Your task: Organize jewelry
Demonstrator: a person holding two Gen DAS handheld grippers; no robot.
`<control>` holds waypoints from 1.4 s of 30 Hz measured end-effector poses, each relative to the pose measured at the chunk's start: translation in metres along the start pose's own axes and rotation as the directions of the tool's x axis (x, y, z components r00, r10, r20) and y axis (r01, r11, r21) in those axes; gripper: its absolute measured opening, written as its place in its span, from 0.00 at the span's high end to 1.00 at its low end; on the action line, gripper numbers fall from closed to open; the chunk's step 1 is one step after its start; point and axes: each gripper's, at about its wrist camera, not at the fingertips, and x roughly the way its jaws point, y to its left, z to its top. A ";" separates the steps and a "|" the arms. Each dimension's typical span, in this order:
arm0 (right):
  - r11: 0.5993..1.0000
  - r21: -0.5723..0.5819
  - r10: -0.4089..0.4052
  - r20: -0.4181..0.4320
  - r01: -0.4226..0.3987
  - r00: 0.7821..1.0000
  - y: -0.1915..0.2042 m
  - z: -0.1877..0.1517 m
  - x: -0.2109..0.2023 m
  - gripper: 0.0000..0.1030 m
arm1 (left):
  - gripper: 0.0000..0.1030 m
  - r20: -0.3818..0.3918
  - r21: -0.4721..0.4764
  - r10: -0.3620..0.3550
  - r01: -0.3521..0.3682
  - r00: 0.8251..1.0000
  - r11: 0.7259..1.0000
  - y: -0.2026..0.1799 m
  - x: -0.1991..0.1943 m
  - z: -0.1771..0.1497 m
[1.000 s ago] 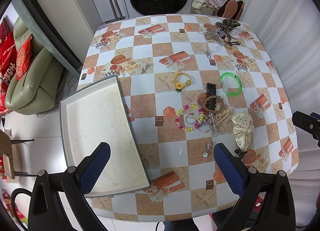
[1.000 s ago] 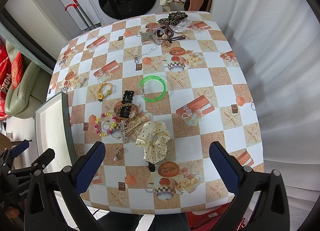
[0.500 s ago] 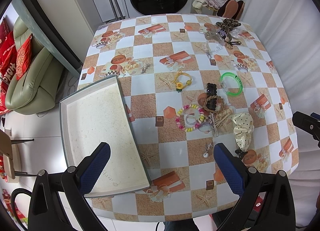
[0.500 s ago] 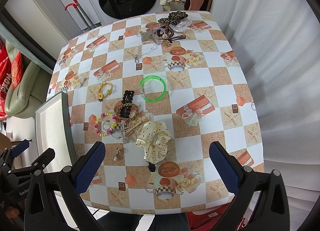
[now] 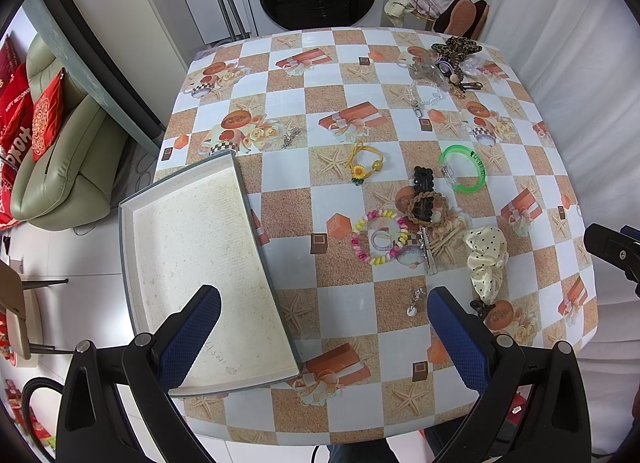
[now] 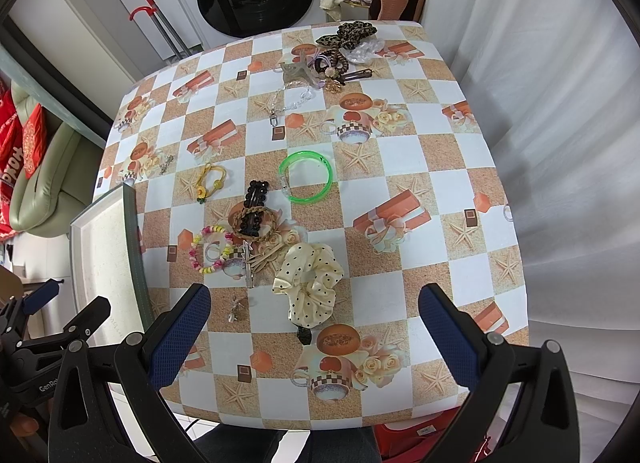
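Opening step, nothing yet sorted: left gripper (image 5: pixel 324 327) and right gripper (image 6: pixel 314 323) are hovering wide and empty, jewelry cluster (image 6: pixel 240 237) is lying mid-frame, tray (image 5: pixel 132 247) is waiting lower left, next calling for a descent onto one piece.

Black frames, blue textured fingers (image 5: pixel 196 337), silver screws

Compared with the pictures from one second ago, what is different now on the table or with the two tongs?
Nothing visibly changed. Both the left tongs and the right tongs hang open above the near edge of the table, holding nothing. The tray is empty, and the jewelry, such as the green bangle, lies where it was.
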 end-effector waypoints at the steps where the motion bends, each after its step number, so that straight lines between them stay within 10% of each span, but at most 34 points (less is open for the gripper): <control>1: 1.000 0.000 0.000 0.000 0.000 1.000 0.000 0.000 0.000 0.00 | 0.00 -0.001 0.000 0.000 0.000 1.000 1.000 0.000 0.000 0.000; 42: 1.000 0.030 0.005 -0.033 -0.004 0.999 -0.008 -0.007 0.019 0.00 | 0.00 -0.068 -0.009 -0.025 0.024 0.997 1.000 0.002 0.028 -0.003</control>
